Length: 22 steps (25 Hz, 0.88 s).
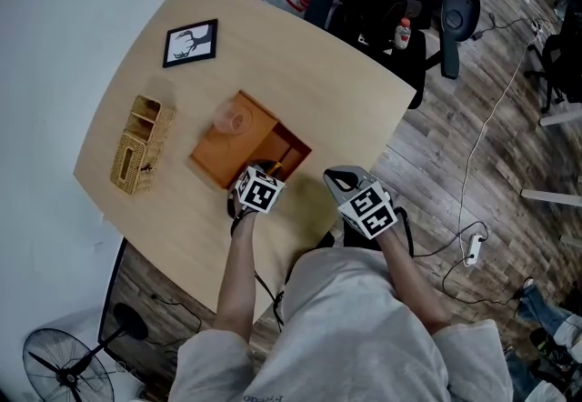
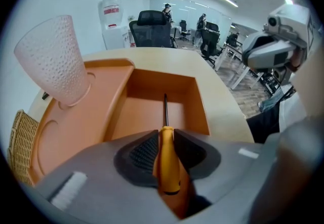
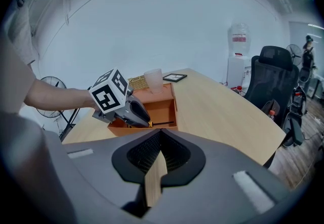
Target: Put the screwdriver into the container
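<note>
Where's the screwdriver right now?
In the left gripper view the screwdriver sits between the left hand-held gripper's jaws, its shaft pointing into the orange container's open compartment, right of the cup.

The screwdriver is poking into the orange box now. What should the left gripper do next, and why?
Probably lift the left gripper straight up and away. The screwdriver already points into the open compartment of the orange container, and the jaws look spread just clear of its yellow handle, so it seems released.
</note>
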Each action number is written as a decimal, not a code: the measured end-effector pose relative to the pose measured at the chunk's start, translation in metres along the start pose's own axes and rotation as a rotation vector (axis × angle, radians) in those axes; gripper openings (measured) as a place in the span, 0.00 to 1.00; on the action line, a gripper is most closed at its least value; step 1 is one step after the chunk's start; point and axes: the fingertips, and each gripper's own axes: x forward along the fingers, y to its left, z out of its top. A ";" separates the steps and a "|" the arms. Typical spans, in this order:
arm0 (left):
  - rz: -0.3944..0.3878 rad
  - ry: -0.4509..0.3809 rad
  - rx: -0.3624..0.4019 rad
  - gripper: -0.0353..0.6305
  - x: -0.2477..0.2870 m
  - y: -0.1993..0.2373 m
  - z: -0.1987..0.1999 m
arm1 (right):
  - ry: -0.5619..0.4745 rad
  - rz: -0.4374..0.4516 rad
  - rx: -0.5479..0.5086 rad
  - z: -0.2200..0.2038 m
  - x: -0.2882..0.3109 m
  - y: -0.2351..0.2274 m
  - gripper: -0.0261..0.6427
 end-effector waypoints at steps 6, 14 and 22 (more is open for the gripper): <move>0.014 -0.041 -0.021 0.28 -0.015 -0.002 0.005 | -0.016 -0.002 0.002 0.005 -0.002 0.004 0.04; 0.059 -0.164 -0.093 0.28 -0.055 0.008 0.012 | -0.029 0.005 0.022 0.005 -0.001 0.007 0.04; 0.077 -0.250 -0.232 0.28 -0.091 0.005 -0.024 | -0.052 0.020 0.072 -0.003 0.011 0.021 0.04</move>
